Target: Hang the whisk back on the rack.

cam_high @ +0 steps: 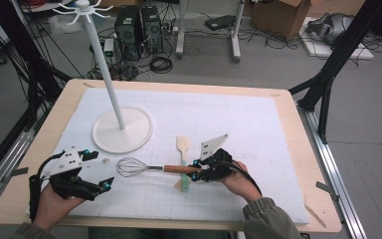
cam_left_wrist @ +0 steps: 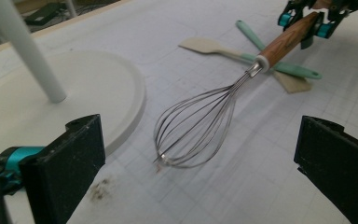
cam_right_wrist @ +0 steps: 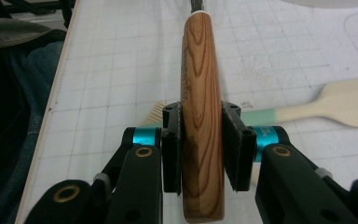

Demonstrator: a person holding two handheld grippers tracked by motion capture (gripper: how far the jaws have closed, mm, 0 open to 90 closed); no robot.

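I have the right gripper point(cam_high: 197, 172) clamped on the whisk point(cam_high: 151, 168): in the right gripper view its two pads press on either side of the wooden handle point(cam_right_wrist: 201, 126), which runs straight up between them. In the high view the whisk lies level, near the front edge of the surface point(cam_high: 40, 149) and about midway between its left and right edges, with the wire head point(cam_high: 131, 167) pointing toward the left edge and the handle end in my grip. In the left gripper view the wire head point(cam_left_wrist: 196, 128) sits low over the white gridded mat point(cam_left_wrist: 261, 154); I cannot tell whether it touches.

My left gripper point(cam_high: 97, 172) is near the front left corner, its jaws spread wide with nothing between them, aimed at the wire head and just short of it.

Under the handle, two spatulas lie crossed on the mat: a cream wooden spatula point(cam_high: 182, 147) and a mint-handled one point(cam_left_wrist: 279, 63).

A white hanger stand point(cam_high: 122, 130) rests on its round base toward the left back part of the surface, its pole point(cam_high: 104, 64) rising up.
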